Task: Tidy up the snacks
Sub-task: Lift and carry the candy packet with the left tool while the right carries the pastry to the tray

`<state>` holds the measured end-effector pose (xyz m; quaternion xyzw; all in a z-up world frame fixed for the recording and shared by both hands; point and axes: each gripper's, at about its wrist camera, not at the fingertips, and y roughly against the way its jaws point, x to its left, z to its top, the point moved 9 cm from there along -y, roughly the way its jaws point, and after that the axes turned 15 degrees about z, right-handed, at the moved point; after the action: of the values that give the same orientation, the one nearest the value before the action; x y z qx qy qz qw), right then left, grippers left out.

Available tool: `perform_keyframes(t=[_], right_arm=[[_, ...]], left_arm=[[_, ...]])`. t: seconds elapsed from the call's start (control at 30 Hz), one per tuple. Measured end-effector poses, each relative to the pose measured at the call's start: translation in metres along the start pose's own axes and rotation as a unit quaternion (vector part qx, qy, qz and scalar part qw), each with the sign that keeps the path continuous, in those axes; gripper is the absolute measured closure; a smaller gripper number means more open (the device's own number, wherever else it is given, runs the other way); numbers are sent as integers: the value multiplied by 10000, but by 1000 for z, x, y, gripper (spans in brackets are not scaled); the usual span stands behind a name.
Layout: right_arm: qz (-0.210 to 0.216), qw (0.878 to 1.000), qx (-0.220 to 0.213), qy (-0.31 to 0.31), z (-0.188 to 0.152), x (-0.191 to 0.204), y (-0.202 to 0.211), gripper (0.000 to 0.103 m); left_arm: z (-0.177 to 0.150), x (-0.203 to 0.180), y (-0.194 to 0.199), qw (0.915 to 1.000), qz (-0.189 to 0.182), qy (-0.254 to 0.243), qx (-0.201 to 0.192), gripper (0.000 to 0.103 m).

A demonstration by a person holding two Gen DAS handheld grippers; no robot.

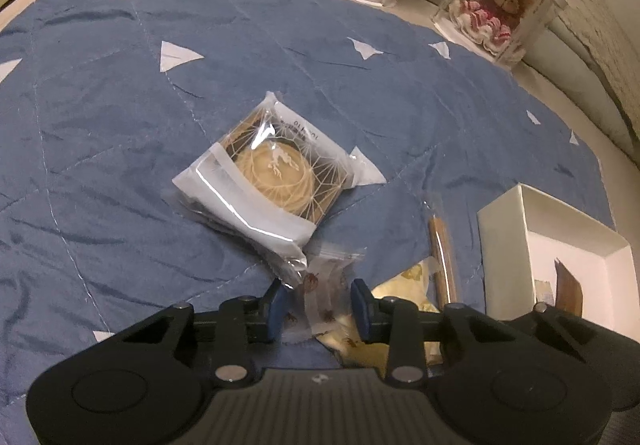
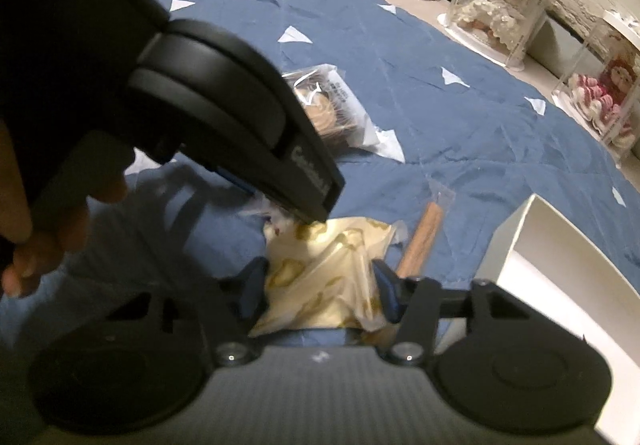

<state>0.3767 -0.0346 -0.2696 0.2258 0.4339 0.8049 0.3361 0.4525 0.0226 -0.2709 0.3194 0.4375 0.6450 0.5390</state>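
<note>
the left gripper's body point(image 2: 208, 101) is covering the near half of the cake pack point(image 2: 340, 101) and the top of the small clear pack point(image 2: 276, 223). the box point(image 1: 560, 245) is running off the right edge, its contents lying partly behind the gripper's frame. a blurred hand point(image 2: 48, 237) is showing at the left edge. the doll case point(image 2: 604, 85) is getting cropped at right.

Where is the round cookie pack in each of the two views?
Left wrist: cookie pack at centre, on the blue quilt, ahead of the fingers.
Right wrist: upper middle, partly hidden behind the left gripper's black body.
Shared landmark: white box, at the right edge of both views.
</note>
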Motion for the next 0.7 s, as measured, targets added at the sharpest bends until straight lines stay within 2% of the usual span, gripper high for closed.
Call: perform_keyframes(t=[0.07,0.2,0.4,0.7], right_arm=[[-10,10000,-14,-17,1,0,4,53],[-74,9999,-70,-94,2,0,12,62],[-153,9993,-283,-213,5,3,32,63],[-253,9947,-853,-518,14,14,80,63]], left_arm=[[0,3,1,9999,3,131,-20,72],[1,5,13,9997,85,177,-133,73],[4,15,47,9988,214,154,-421,73],[-1,35,107,9945,455,25,-941,74]])
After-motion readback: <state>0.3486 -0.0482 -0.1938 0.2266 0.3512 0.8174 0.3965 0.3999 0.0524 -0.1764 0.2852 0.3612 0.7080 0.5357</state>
